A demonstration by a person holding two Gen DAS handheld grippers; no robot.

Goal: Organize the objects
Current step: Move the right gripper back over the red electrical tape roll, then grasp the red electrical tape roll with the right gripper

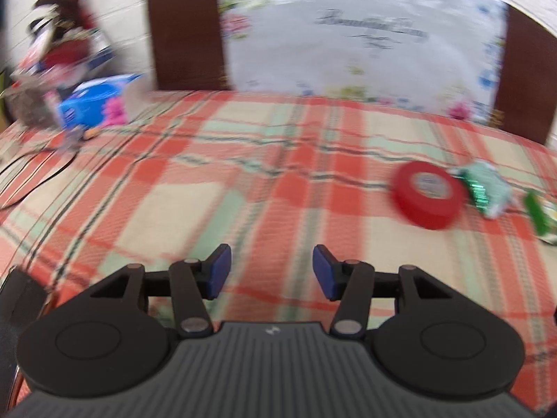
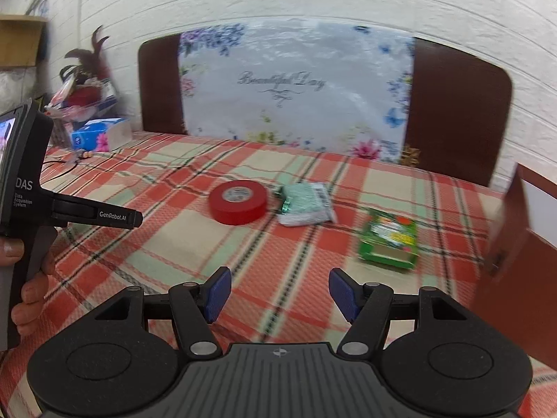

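A red roll of tape (image 2: 238, 202) lies flat on the plaid cloth (image 2: 174, 244). Right of it lies a pale green packet (image 2: 306, 203), and further right a green carton (image 2: 390, 242). The left wrist view shows the same red roll of tape (image 1: 430, 200), pale green packet (image 1: 487, 188) and green carton (image 1: 541, 217) at its right edge. My left gripper (image 1: 271, 271) is open over bare cloth, well short and left of the tape. My right gripper (image 2: 280, 294) is open too, nothing between its blue pads, short of the carton. In the right wrist view the left gripper's body (image 2: 31, 188) shows from the side, held by a hand.
A brown headboard (image 2: 158, 87) with a floral cloth (image 2: 296, 90) over it stands against the white wall. At the far left sit a blue tissue box (image 2: 99, 134), a bunch of red and dark decorations (image 2: 83, 90) and a black cable (image 1: 34, 181). A brown box (image 2: 522, 261) stands at the right.
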